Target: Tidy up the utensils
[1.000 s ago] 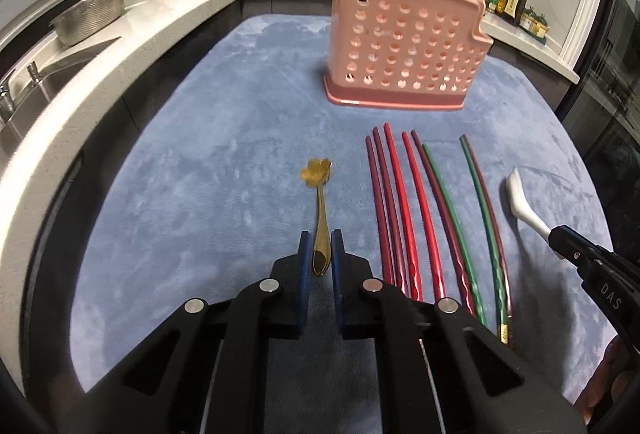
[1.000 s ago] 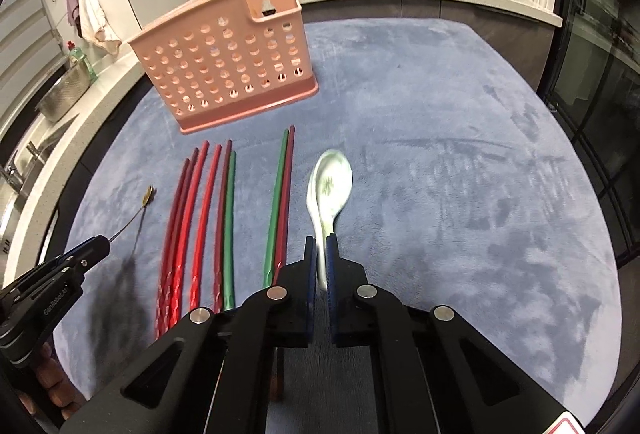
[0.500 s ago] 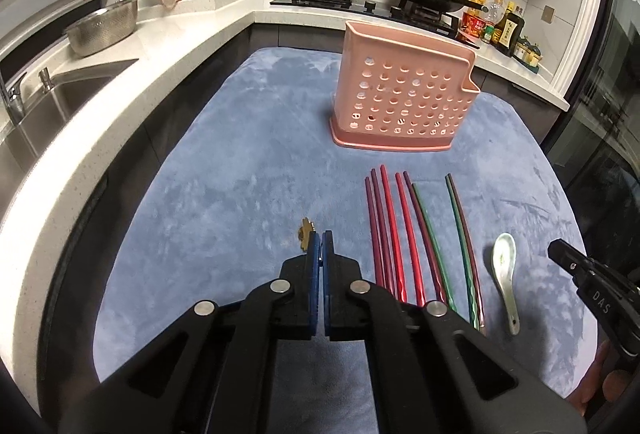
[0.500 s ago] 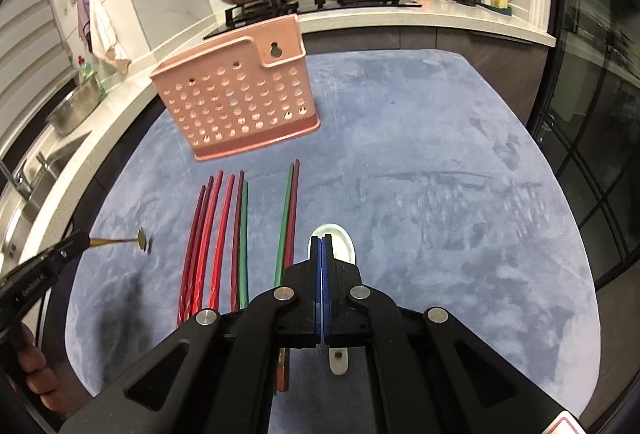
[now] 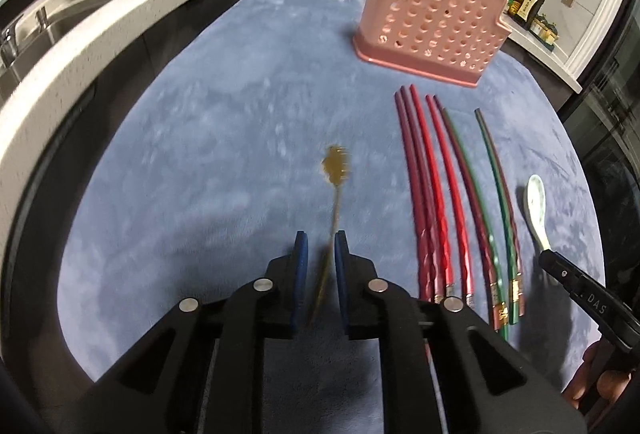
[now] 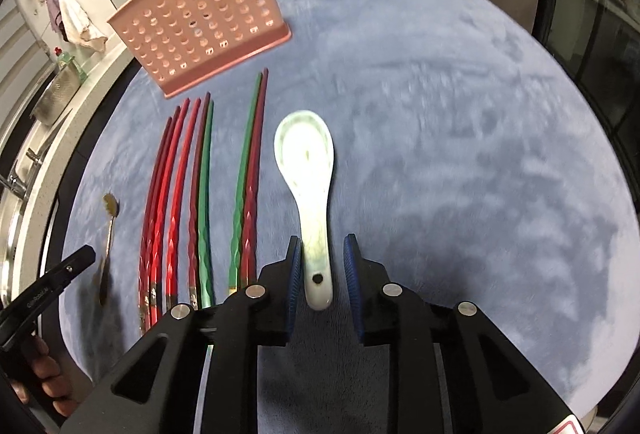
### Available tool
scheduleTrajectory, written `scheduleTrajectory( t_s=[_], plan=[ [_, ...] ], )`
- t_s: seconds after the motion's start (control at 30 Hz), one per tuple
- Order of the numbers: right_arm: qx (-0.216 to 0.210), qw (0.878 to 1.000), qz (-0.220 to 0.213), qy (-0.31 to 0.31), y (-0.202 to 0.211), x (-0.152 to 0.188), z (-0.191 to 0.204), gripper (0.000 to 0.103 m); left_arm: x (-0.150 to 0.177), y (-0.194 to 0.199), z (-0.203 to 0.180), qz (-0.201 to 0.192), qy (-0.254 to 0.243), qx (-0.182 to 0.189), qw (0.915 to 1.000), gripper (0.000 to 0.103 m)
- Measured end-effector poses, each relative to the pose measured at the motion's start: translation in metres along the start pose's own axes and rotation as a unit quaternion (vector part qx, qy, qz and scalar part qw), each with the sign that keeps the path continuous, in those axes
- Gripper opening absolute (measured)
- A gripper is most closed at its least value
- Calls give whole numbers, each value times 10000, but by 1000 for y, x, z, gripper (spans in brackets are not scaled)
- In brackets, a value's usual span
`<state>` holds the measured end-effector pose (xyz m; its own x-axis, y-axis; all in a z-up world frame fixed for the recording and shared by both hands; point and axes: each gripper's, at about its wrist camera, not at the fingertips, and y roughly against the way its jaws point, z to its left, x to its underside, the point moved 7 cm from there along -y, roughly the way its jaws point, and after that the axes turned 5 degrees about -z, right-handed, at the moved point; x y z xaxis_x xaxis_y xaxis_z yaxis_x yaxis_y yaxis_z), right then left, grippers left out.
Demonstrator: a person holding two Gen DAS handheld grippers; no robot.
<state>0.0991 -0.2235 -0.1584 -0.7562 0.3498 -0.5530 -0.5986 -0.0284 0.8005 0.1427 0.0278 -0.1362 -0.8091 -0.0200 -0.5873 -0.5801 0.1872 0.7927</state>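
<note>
On the blue mat (image 5: 200,154), my left gripper (image 5: 320,252) and right gripper (image 6: 322,254) have just been opening, jaws slightly parted and loose around the gold fork (image 5: 335,170) and white spoon (image 6: 308,170).

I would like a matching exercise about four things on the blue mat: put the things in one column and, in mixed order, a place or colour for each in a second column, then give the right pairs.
Things
1. pink holder
2. gold spoon
3. white spoon
4. chopsticks

Descriptions
A. handle lies between the open right gripper's jaws
B. red and green, lying in a row
C. stands upright at the far end of the mat
D. thin handle runs between the left gripper's jaws

Pairs: 1-C, 2-D, 3-A, 4-B
</note>
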Motion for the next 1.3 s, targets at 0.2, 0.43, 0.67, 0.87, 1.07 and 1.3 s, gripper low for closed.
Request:
scheduleTrajectory(
  t_s=[0.2,0.43,0.67,0.87,1.07,1.3],
  plan=[
    [18,10000,8,43,-4,3,0,21,1,-1,1,-17,-6,-33,10000,13],
    [-2,10000,-56,31,-1,4,0,14,2,-1,-2,-13,-88,-23,10000,8],
    [-45,9998,-218,23,13,-2,2,13,-7,11,0,-194,-81,-48,9998,5],
    [-41,9997,-225,38,14,-3,2,13,-4,16,2,-143,-54,70,9999,6],
    [-114,9998,-146,29,13,5,3,13,21,5,4,114,88,156,9998,35],
    [-464,9985,-39,-294,19,8,2,18,27,-6,8,159,188,231,9994,34]
  ],
)
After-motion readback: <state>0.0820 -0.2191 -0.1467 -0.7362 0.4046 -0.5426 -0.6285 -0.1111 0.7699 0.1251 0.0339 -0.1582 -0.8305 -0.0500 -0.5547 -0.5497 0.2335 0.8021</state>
